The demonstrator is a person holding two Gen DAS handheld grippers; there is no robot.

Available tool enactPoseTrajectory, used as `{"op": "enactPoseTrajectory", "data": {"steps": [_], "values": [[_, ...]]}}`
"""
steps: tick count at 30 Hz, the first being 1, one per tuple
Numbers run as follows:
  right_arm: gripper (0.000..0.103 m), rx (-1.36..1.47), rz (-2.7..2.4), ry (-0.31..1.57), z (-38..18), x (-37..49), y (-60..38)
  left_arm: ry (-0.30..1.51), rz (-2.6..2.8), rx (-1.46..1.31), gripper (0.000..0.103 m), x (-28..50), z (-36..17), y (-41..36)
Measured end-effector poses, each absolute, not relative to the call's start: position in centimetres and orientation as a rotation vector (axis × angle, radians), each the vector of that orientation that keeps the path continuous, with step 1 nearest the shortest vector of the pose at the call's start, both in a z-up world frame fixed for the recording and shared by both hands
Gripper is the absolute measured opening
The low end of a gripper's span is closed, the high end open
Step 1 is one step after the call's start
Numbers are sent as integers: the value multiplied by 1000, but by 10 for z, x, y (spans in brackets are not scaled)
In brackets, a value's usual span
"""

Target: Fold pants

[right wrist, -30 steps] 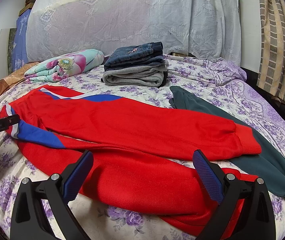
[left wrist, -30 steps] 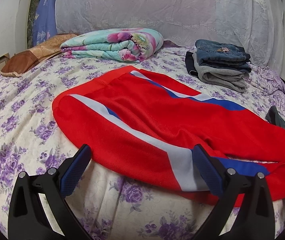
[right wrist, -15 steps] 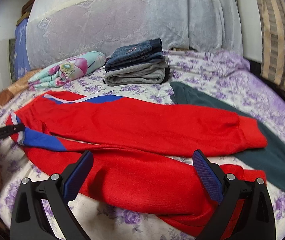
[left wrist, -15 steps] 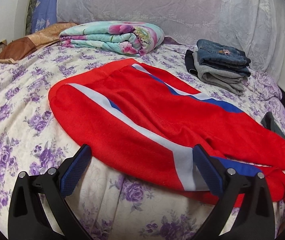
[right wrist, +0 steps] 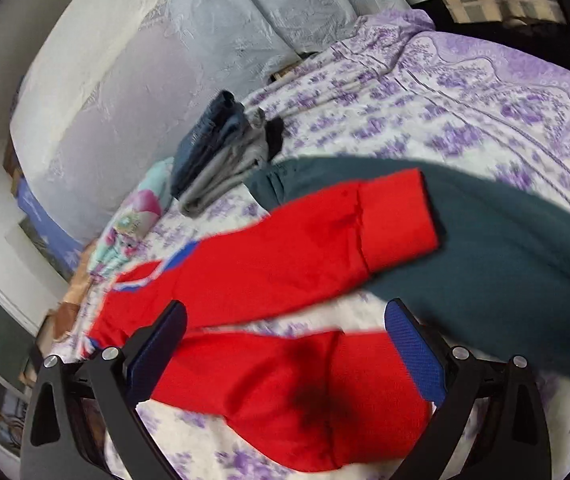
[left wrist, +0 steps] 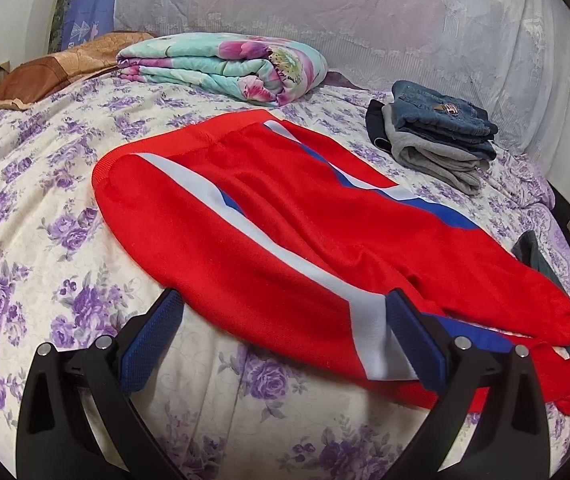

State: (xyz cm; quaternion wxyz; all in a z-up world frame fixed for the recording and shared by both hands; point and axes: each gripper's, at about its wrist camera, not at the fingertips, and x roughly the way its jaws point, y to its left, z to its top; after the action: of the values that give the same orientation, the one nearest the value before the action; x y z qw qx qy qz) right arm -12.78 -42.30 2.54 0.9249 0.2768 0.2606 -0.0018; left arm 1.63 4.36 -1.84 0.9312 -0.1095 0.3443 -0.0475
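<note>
Red track pants (left wrist: 285, 232) with white and blue side stripes lie spread on the floral bedspread (left wrist: 45, 240), waistband at the left, legs running right. My left gripper (left wrist: 285, 332) is open and empty, hovering over the near edge of the pants by the hip stripe. In the tilted, blurred right wrist view the two red leg ends (right wrist: 285, 392) lie apart, the far cuff (right wrist: 397, 220) resting on dark green pants (right wrist: 505, 272). My right gripper (right wrist: 285, 340) is open and empty above the near leg end.
A stack of folded jeans and grey pants (left wrist: 437, 136) sits at the back right, also in the right wrist view (right wrist: 221, 152). A folded floral quilt (left wrist: 225, 68) and a brown pillow (left wrist: 57, 76) lie at the back left. A lace-covered headboard (left wrist: 365, 20) stands behind.
The right gripper has swung right toward the leg cuffs and rolled, tilting its view sharply. The left gripper has drifted slightly forward over the pants' near edge. Both stay open.
</note>
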Motion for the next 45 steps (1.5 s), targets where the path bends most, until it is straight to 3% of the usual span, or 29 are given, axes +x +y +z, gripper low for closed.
{"op": "enactPoseTrajectory", "data": {"steps": [7, 11, 17, 18, 20, 22, 23, 25, 27, 28, 29, 30, 31, 34, 37, 42, 45], "values": [[100, 336, 187, 649, 64, 7, -347, 724, -84, -202, 99, 21, -20, 40], [100, 363, 101, 822, 34, 89, -345, 720, -98, -225, 99, 21, -21, 43], [98, 542, 11, 912, -13, 103, -397, 727, -107, -223, 99, 22, -22, 43], [95, 581, 2, 907, -16, 103, -409, 730, -108, -223, 99, 23, -22, 43], [65, 574, -77, 912, -16, 106, -428, 730, -109, -224, 99, 23, -22, 44], [55, 502, -129, 945, -13, 110, -448, 726, -116, -234, 99, 22, -22, 44], [44, 472, -165, 954, -11, 111, -459, 723, -121, -243, 99, 22, -22, 46], [33, 413, -283, 939, -2, 105, -495, 719, -125, -250, 99, 21, -21, 47], [31, 319, -461, 913, 10, 95, -533, 717, -126, -251, 99, 21, -21, 47], [38, 225, -611, 915, 16, 90, -553, 717, -126, -251, 99, 21, -21, 47], [77, 103, -793, 906, 21, 83, -576, 717, -126, -251, 99, 21, -21, 47], [94, 9, -926, 891, 25, 78, -593, 716, -127, -251, 99, 21, -21, 47], [100, -68, -1028, 880, 29, 66, -618, 715, -127, -252, 99, 21, -21, 47], [96, 89, -944, 821, 46, 24, -648, 716, -128, -252, 99, 21, -22, 48], [96, 294, -576, 696, 64, -17, -613, 721, -116, -238, 99, 22, -22, 45], [96, 230, -272, 629, 65, -59, -506, 722, -123, -250, 99, 22, -22, 47], [96, 244, -91, 694, 45, -67, -458, 723, -124, -253, 99, 22, -23, 48]]}}
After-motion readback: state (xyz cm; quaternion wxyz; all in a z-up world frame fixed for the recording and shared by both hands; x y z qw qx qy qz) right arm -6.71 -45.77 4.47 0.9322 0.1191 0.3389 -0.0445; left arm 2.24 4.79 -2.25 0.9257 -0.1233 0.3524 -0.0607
